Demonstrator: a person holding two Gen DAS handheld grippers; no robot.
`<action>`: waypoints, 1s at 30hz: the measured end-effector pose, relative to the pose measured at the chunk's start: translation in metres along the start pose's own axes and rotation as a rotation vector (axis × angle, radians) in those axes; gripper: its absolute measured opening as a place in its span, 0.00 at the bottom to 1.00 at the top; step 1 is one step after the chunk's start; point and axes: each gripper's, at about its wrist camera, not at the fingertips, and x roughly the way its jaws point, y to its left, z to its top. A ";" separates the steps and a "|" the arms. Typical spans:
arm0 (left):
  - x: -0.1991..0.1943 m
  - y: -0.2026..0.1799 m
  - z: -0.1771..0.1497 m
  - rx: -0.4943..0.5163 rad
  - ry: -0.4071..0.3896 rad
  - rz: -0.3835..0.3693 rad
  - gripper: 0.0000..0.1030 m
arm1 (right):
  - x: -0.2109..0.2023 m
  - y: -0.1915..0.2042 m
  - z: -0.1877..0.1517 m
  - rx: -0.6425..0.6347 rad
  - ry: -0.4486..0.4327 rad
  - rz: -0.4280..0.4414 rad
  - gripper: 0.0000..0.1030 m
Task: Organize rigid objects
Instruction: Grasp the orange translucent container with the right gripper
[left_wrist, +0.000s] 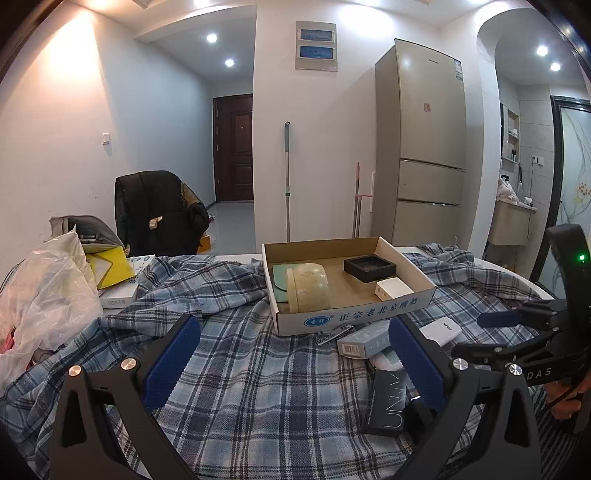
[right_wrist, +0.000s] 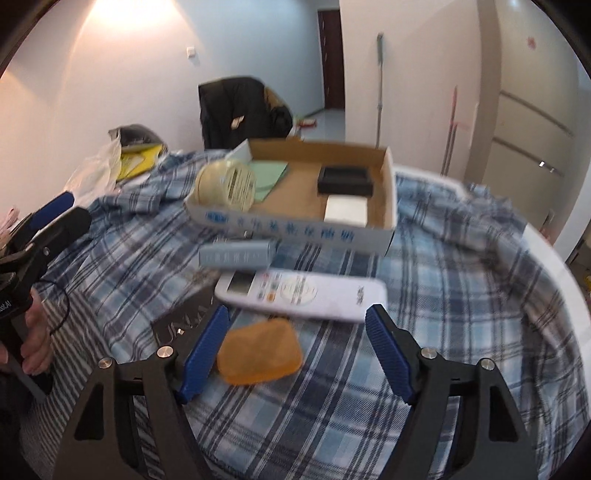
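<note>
Hovering over the plaid cloth (right_wrist: 332, 424), my right gripper (right_wrist: 297, 354) had its jaws spread wide around an orange soap-like bar (right_wrist: 258, 352), one blue pad just beside it but nothing gripped. A white remote (right_wrist: 303, 293) lay just beyond, with a grey box (right_wrist: 236, 254) and the cardboard tray (right_wrist: 295, 230) farther back (the tray already held a pale tub, a black box and a white one). My left gripper (left_wrist: 291, 363) stood wide open and empty above the cloth.
</note>
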 end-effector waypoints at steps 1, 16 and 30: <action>0.001 0.001 0.001 -0.003 0.004 0.002 1.00 | 0.001 -0.001 0.000 0.001 0.006 0.000 0.74; 0.016 0.008 -0.003 -0.013 0.076 0.016 1.00 | 0.023 0.020 -0.010 -0.123 0.110 0.019 0.72; 0.021 0.012 -0.004 -0.031 0.094 0.036 1.00 | 0.019 0.015 -0.010 -0.115 0.123 -0.089 0.59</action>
